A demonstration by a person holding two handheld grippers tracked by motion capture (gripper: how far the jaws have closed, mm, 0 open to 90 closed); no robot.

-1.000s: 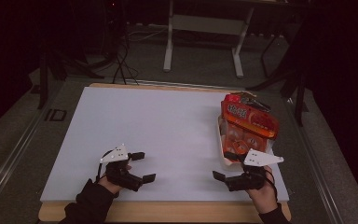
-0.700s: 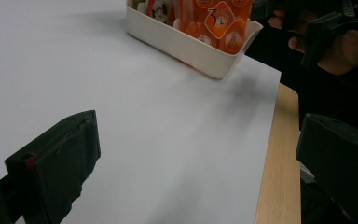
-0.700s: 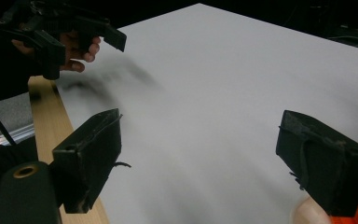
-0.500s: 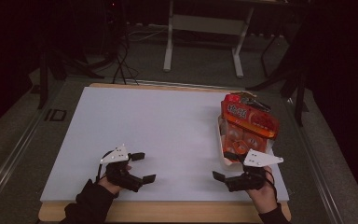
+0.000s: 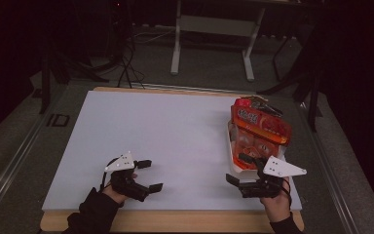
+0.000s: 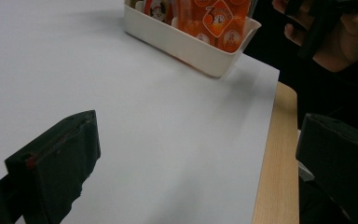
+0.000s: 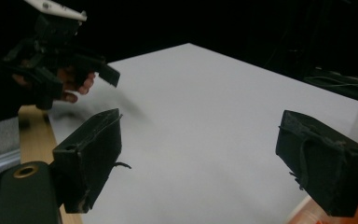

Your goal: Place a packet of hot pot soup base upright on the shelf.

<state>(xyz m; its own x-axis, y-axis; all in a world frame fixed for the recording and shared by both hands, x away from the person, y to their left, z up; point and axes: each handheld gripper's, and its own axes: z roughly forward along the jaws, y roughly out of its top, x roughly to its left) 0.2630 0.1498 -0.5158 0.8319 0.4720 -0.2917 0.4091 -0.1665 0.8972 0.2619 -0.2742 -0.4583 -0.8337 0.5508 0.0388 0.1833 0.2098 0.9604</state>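
Note:
A white tray [image 5: 231, 146] at the right of the white mat holds several orange snack packets [image 5: 253, 144], and a red-orange bag [image 5: 261, 125] lies across its top. My right gripper [image 5: 237, 168] hovers just in front of the tray's near end, open with nothing between its jaws. My left gripper [image 5: 151, 174] sits low over the mat's front left, also open and empty. In the left gripper view the jaws stand wide around bare mat [image 6: 198, 158], with the tray [image 6: 191, 46] and its packets [image 6: 214, 18] beyond. The right gripper [image 7: 207, 158] looks across the mat toward the person's left hand [image 7: 74, 84].
The white mat [image 5: 165, 131] covers most of a wooden table, whose edge [image 5: 175, 220] shows along the front. Dark floor, cables [image 5: 126, 63] and a white desk frame [image 5: 214, 24] lie beyond the far edge.

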